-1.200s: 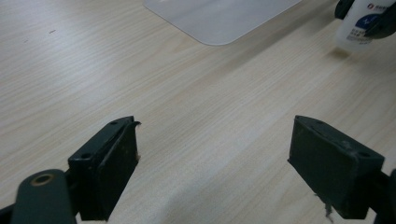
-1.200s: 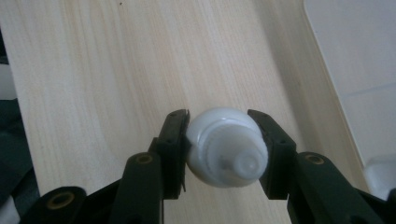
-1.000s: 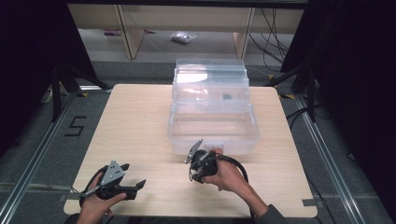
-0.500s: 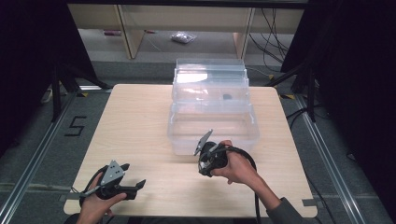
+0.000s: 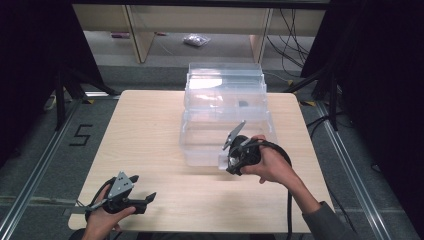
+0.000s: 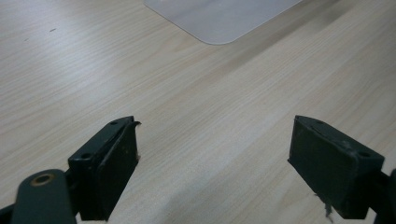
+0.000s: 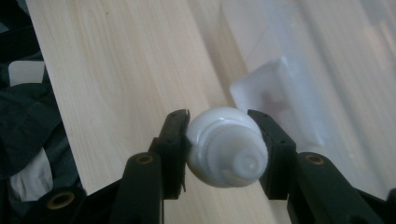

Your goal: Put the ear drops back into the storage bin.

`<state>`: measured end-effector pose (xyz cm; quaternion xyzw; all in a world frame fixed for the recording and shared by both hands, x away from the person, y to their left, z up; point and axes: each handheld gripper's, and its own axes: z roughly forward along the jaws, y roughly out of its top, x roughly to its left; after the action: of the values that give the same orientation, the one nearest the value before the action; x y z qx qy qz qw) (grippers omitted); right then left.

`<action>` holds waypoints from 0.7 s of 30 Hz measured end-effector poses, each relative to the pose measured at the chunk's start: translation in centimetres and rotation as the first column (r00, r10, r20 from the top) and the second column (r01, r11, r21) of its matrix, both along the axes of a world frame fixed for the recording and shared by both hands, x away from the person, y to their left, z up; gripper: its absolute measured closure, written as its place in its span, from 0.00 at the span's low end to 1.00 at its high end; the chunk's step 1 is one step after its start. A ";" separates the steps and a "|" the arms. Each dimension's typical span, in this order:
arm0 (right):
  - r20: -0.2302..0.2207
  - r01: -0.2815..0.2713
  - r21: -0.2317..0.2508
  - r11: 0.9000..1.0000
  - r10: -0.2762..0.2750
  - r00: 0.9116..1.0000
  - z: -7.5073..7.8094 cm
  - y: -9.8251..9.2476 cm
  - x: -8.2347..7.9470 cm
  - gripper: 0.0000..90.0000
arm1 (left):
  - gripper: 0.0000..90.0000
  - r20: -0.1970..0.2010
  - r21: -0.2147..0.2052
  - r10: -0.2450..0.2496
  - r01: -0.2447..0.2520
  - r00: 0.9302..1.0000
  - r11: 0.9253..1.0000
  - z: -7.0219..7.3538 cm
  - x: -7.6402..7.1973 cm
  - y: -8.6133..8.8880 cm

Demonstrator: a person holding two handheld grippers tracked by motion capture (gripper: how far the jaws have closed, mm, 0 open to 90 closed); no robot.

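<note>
Step in hand: the right gripper point(image 7: 219, 149) was clamped on a small white screw-cap bottle point(image 7: 224, 147), carried in the air above the table; this looked like the carrying step, between pick-up and placing.
Held thing: the bottle sat crosswise between the two black pads, its ribbed cap toward the camera of the right gripper view.
Goal, as judged: the clear plastic storage box point(image 5: 225, 117) stood just ahead of the right gripper point(image 5: 231, 159), its near wall almost under the jaws; the bottle probably belonged in it.
Next move: it called for going forward over the near wall, then lowering before any release; a jaw could catch the rim.
Left gripper: the left gripper point(image 6: 212, 163) had its jaws wide apart with nothing between them, low over the wood, well apart from the box.
Surface: a light wooden table point(image 5: 145, 135), bare around both grippers.
Room: dark curtains at both sides; behind the box a pale shelf unit point(image 5: 145, 30) with a small plastic bag point(image 5: 196, 40) on the floor; a floor mark like "5" point(image 5: 81, 135) to the left.
</note>
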<state>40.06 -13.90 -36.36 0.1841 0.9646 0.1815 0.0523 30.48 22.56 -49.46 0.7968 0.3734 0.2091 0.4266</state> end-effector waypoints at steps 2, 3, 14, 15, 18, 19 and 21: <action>0.012 -0.002 -0.001 1.000 0.002 1.000 0.6 -0.4 0.3 0.67 | 0.17 -0.001 0.022 -0.003 0.003 1.000 1.000 0.1 0.0 0.2; 0.012 -0.002 -0.001 1.000 0.002 1.000 0.6 -0.4 0.3 0.67 | 0.17 -0.001 0.022 -0.003 0.003 1.000 1.000 0.1 0.0 0.2; 0.022 0.093 -0.001 0.996 -0.093 0.995 2.9 -3.0 2.2 0.67 | 0.17 -0.003 0.020 -0.006 0.006 1.000 1.000 0.1 0.0 0.1; 0.020 0.102 -0.003 0.995 -0.102 0.995 3.0 -3.3 2.4 0.67 | 0.17 -0.003 0.020 -0.006 0.006 1.000 1.000 0.1 0.0 0.1; 0.021 0.136 -0.007 0.991 -0.136 0.990 3.2 -3.9 3.1 0.67 | 0.17 -0.003 0.019 -0.005 0.005 1.000 1.000 0.1 0.0 0.1; 0.021 0.150 -0.007 0.989 -0.150 0.989 3.3 -4.2 3.6 0.67 | 0.17 -0.003 0.019 -0.006 0.006 1.000 1.000 0.1 0.0 0.1; 0.022 0.152 -0.004 0.988 -0.152 0.988 3.2 -4.4 3.9 0.67 | 0.17 -0.003 0.019 -0.006 0.006 1.000 1.000 0.1 0.0 0.1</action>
<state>43.94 -18.30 -33.11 0.2547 0.9477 0.1763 0.0771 30.50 22.69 -49.38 0.8023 0.3696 0.2102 0.4190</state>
